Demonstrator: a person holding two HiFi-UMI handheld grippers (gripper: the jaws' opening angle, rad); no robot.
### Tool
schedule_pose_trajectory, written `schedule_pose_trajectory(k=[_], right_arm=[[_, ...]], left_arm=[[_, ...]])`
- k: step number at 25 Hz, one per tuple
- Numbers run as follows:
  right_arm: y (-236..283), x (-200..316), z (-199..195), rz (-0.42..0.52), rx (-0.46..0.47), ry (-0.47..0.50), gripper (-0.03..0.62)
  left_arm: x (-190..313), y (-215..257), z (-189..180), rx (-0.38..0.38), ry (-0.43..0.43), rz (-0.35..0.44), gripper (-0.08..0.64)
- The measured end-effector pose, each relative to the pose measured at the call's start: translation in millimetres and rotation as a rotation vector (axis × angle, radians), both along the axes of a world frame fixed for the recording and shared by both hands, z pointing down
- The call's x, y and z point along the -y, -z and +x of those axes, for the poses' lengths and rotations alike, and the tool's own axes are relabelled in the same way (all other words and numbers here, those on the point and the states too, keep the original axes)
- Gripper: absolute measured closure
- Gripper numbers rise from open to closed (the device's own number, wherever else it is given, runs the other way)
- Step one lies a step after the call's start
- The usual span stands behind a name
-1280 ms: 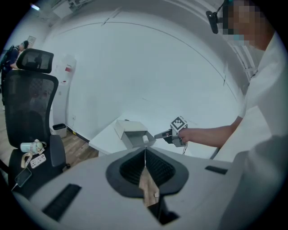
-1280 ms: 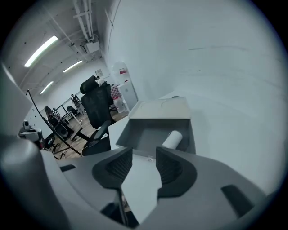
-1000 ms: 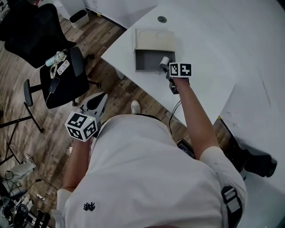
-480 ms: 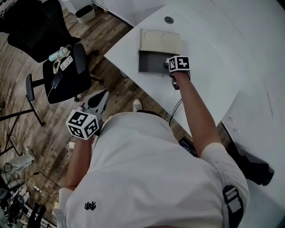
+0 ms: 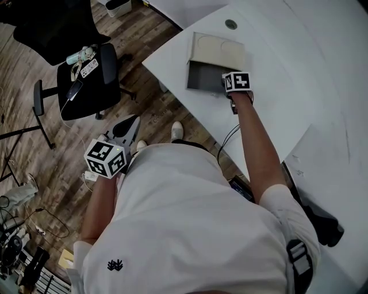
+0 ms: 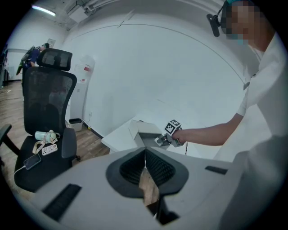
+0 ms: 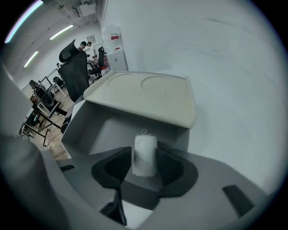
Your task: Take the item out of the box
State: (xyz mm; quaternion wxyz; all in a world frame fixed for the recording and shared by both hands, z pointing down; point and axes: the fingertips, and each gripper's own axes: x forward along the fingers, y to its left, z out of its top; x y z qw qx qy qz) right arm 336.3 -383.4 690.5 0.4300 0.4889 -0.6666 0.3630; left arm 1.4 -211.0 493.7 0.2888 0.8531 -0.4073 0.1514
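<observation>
1 roll (image 7: pixel 145 150) sits in the box (image 7: pixel 96 128), not yet lifted; my right tongs (image 7: pixel 144 161) have just been closing onto its sides. Left tongs (image 6: pixel 145 167) pressed together, empty.

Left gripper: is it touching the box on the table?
Apart. The head view shows the left gripper out over the wooden floor by the person's hip, while the box sits on the table, with open floor between them.

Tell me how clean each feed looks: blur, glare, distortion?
Head view: dim, sharp, dark corners. Left gripper view: fisheye bending, black mesh office chair crisp, ceiling strip glaring. Right gripper view: fisheye too, small white roll slightly soft, open grey box evenly lit.
</observation>
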Motion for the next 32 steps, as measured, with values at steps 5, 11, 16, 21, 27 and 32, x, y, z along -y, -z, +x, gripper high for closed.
schedule_pose_trajectory(k=[5,11,16,21,27,32], right_arm=[[-4,2,0,-0.01,-0.077,0.056,0.425],[-6,3,0,0.008,-0.105,0.088,0.428],[10,1,-6,0.085,-0.063,0.065,0.434],[28,-8,-14,0.121,-0.013,0.034,0.434],[56,-23,-29,0.206,0.06,-0.02,0.436],[80,-45,-42,0.271,0.109,-0.064,0.434]], left_arm=[[-1,1,-7,-0.001,0.015,-0.001,0.552],[-1,1,-16,-0.001,0.016,0.001,0.552],[-3,6,-28,-0.003,0.01,0.013,0.552],[-10,12,-40,-0.014,-0.009,0.023,0.552],[-16,16,-49,-0.025,-0.048,0.043,0.552],[-23,22,-57,-0.039,-0.084,0.064,0.552]])
